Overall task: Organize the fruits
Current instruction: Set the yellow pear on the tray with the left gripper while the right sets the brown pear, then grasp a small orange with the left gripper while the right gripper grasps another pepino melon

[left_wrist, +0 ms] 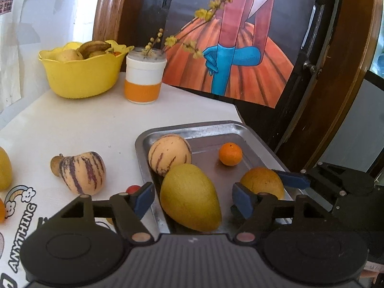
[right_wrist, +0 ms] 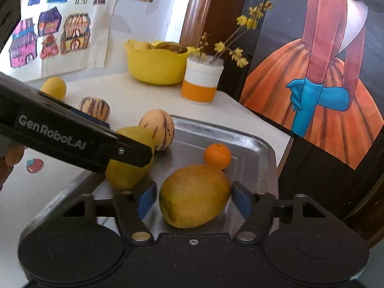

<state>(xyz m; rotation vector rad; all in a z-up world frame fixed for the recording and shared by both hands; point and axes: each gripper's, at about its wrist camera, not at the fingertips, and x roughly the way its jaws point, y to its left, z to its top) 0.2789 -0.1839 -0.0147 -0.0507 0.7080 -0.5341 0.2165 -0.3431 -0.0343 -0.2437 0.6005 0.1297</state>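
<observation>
A steel tray point(left_wrist: 216, 129) holds a striped melon point(left_wrist: 169, 153), a small orange point(left_wrist: 230, 154), a yellow-green mango point(left_wrist: 189, 196) and an orange-yellow mango point(left_wrist: 261, 182). My left gripper point(left_wrist: 193, 199) is open around the yellow-green mango, with small gaps at both blue pads. In the right wrist view, my right gripper point(right_wrist: 194, 199) is open astride the orange-yellow mango point(right_wrist: 194, 195). That mango rests on the tray point(right_wrist: 264, 148), and the pads sit at its sides. A second striped melon point(left_wrist: 82, 172) lies on the white cloth left of the tray.
A yellow bowl point(left_wrist: 81, 74) of fruit and a white-and-orange cup point(left_wrist: 142, 81) with flower twigs stand at the back. A round yellow fruit point(right_wrist: 54, 87) lies on the cloth at the far left. A painting point(left_wrist: 228, 48) leans behind the tray. A hand point(right_wrist: 9, 158) shows at the left edge.
</observation>
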